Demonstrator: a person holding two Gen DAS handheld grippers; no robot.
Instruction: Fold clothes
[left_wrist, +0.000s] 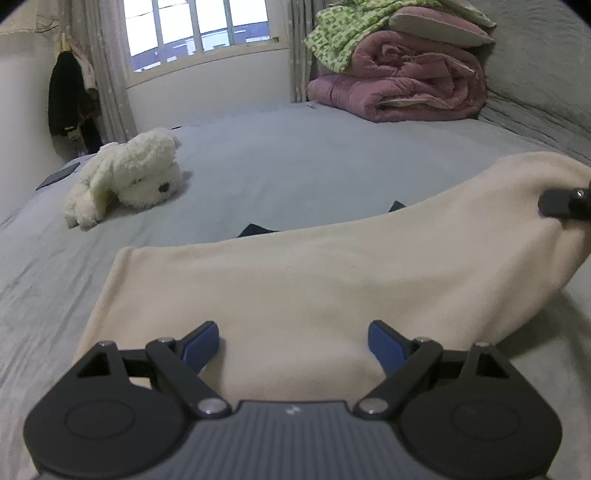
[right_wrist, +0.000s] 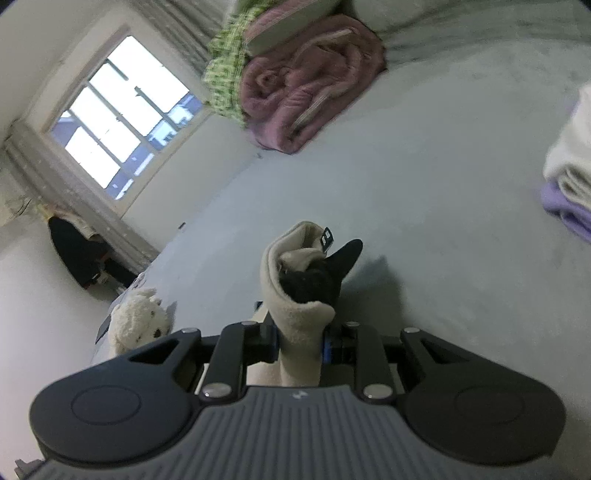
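A cream garment (left_wrist: 314, 277) lies spread on the grey bed (left_wrist: 295, 155), its right corner lifted off the sheet. Small black parts (left_wrist: 255, 229) peek out past its far edge. My left gripper (left_wrist: 293, 332) hangs open just over the garment's near part, nothing between its blue pads (left_wrist: 201, 345). A fingertip of my right gripper (left_wrist: 565, 203) shows at the lifted corner. In the right wrist view, the right gripper (right_wrist: 299, 339) is shut on a bunched fold of the cream garment (right_wrist: 291, 317), and black lining (right_wrist: 314, 280) shows inside the fold.
A white plush dog (left_wrist: 129, 173) lies on the bed's left side. Folded pink and green quilts (left_wrist: 402, 81) are piled at the far right by the window. A stack of folded white and lilac clothes (right_wrist: 569, 173) sits at the right. Dark clothes (left_wrist: 70, 99) hang on the left wall.
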